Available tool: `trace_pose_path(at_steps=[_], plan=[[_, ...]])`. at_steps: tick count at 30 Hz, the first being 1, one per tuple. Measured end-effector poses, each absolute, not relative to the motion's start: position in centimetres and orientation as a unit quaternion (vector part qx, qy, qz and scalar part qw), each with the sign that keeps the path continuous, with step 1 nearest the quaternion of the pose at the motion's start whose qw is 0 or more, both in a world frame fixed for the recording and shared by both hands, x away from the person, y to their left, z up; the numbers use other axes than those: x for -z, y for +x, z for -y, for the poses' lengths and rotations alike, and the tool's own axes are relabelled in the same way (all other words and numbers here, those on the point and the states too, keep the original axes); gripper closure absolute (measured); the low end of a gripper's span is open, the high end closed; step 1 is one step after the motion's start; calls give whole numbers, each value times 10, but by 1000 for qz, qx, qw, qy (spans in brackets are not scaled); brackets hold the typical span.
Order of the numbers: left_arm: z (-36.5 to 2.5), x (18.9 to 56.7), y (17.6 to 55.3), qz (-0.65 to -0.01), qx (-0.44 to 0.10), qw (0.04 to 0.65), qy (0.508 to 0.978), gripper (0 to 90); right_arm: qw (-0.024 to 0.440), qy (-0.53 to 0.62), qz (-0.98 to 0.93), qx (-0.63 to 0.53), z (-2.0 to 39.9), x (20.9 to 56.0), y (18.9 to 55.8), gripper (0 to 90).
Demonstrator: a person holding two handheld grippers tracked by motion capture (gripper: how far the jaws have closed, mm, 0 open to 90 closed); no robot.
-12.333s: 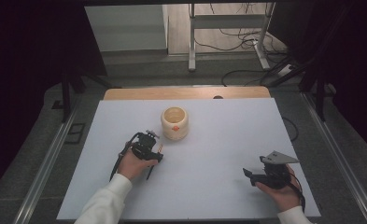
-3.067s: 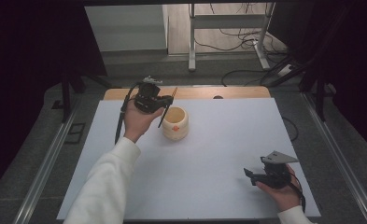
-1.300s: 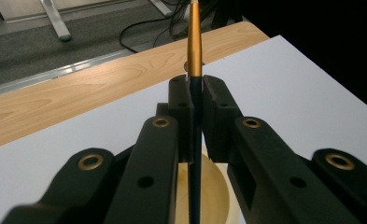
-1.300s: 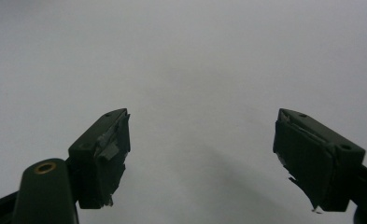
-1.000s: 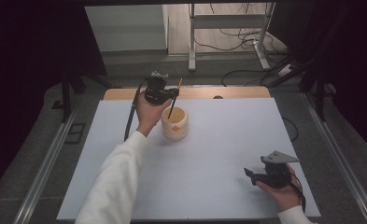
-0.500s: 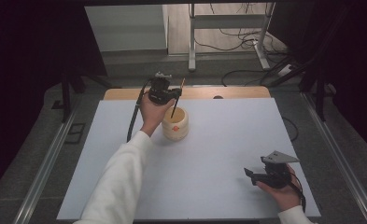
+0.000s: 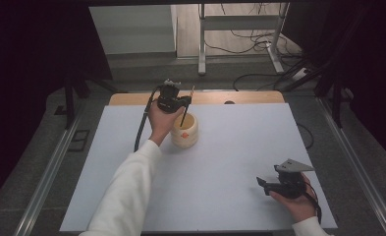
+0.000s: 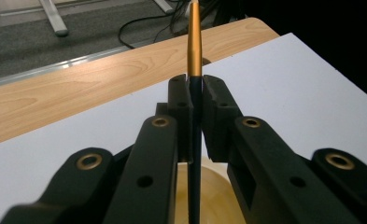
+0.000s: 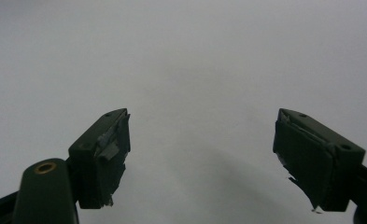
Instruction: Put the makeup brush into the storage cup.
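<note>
At the left, a thin stick (image 7: pixel 186 107), dark below and orange at its top, is clamped upright between the closed jaws of the left gripper (image 7: pixel 173 101). It is held over the pale cup (image 7: pixel 184 131) at the back of the white table (image 7: pixel 230 147). In the left gripper view the stick (image 8: pixel 194 84) is seen pinched between the jaws, with the cup's rim (image 8: pixel 218 186) directly beneath. The lower tip seems to be at or just inside the cup's mouth; whether it touches the bottom cannot be told. The placing is judged nearly done: lowering and release are left. At the right, the right gripper (image 7: pixel 279 184) is rested near the table's front edge, its jaws spread apart and empty. Counted: one stick, one cup, two grippers.
</note>
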State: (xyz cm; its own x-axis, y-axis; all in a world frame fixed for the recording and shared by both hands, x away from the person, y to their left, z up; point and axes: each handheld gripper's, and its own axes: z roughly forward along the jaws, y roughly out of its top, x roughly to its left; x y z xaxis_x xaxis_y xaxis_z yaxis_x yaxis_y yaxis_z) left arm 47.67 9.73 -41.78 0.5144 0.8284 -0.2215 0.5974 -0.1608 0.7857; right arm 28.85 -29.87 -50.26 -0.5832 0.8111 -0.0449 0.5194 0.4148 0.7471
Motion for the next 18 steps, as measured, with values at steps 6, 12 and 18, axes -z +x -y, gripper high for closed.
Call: trace_pose_path(at_steps=[6,12,18], plan=[[-98,423,476,-473,-126,438,754,829,206,408,-816,-355,299,503,289,194],[-102,429,473,-464,-122,447,755,791,206,407,-816,-355,299,503,288,194],[-107,434,471,-449,-125,442,767,370,207,407,-816,-354,298,503,288,194]])
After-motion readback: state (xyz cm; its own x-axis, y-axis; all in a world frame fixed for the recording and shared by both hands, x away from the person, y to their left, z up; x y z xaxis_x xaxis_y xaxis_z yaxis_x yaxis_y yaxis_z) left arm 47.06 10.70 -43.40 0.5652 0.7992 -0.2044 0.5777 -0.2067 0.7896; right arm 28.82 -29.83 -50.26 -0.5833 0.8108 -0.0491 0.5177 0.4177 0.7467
